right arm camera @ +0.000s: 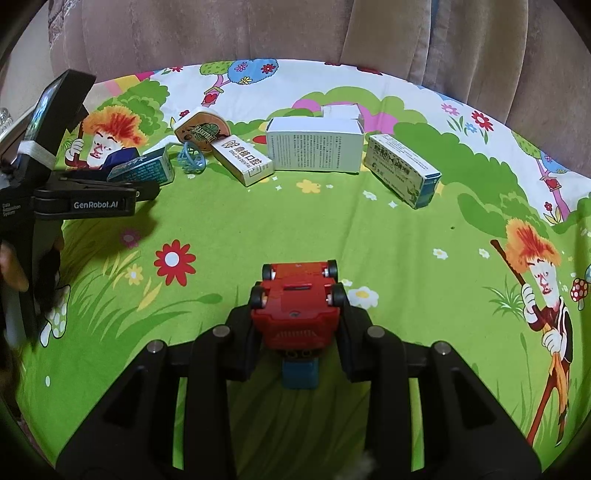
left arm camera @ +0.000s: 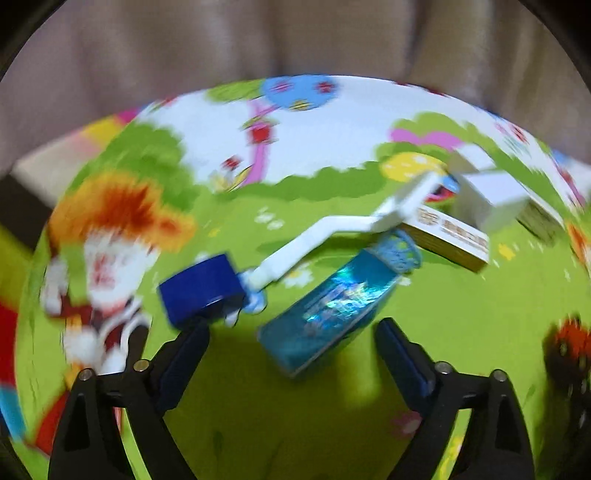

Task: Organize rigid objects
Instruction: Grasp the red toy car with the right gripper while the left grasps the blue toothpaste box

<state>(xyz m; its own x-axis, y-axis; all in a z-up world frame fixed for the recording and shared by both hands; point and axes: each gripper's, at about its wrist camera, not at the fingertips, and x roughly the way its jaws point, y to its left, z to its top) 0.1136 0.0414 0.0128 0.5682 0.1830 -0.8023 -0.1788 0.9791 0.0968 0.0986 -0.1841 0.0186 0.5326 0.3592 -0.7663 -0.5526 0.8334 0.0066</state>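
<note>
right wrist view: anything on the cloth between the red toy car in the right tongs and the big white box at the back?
Nothing. In the right wrist view, only bare printed cloth separates the red toy car from the white box.

A cartoon-printed cloth (right arm camera: 295, 229) covers the surface, mostly bright green, with flowers, trees and orange-haired figures holding sticks. Behind its far edge hangs a brownish-pink curtain (right arm camera: 258, 33) in soft vertical folds. In the left wrist view the same cloth (left arm camera: 461, 314) and curtain (left arm camera: 221, 44) appear blurred.
</note>
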